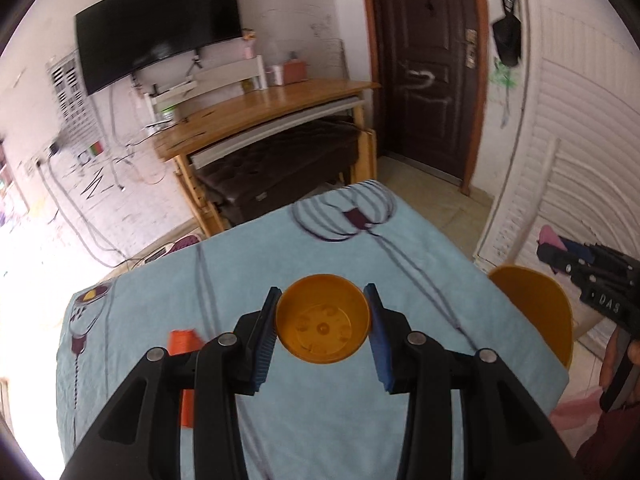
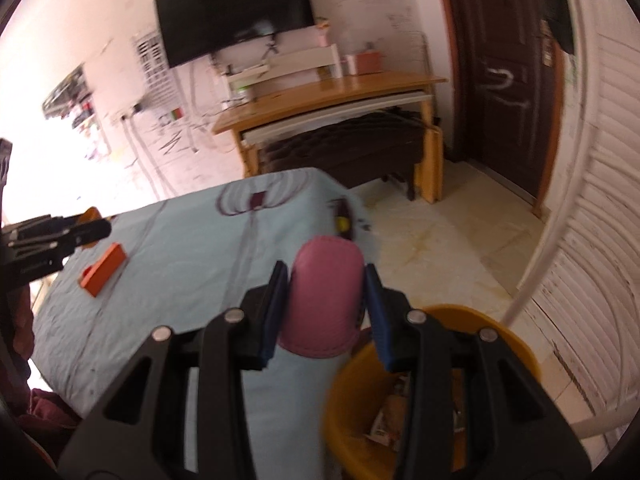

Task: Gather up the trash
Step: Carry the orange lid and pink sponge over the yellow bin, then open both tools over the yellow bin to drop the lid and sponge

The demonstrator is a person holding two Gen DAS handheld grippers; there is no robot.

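Observation:
My left gripper (image 1: 323, 320) is shut on a small orange plastic cup (image 1: 322, 322), its open mouth facing the camera, held above the light blue tablecloth (image 1: 280, 420). My right gripper (image 2: 326, 302) is shut on a pink pouch (image 2: 326, 300), held over the table's right edge. Just below it stands a yellow-orange trash bin (image 2: 360, 420) with paper scraps inside; the bin also shows in the left wrist view (image 1: 536, 308). An orange box (image 2: 102, 268) lies on the cloth to the left, partly hidden behind my left gripper's arm in the left wrist view (image 1: 184, 342).
A wooden desk (image 1: 272, 108) with a dark bench under it stands beyond the table. A dark door (image 1: 432, 60) is at the back right. A white slatted panel (image 2: 592, 240) runs along the right. Tiled floor (image 2: 440, 248) lies between table and door.

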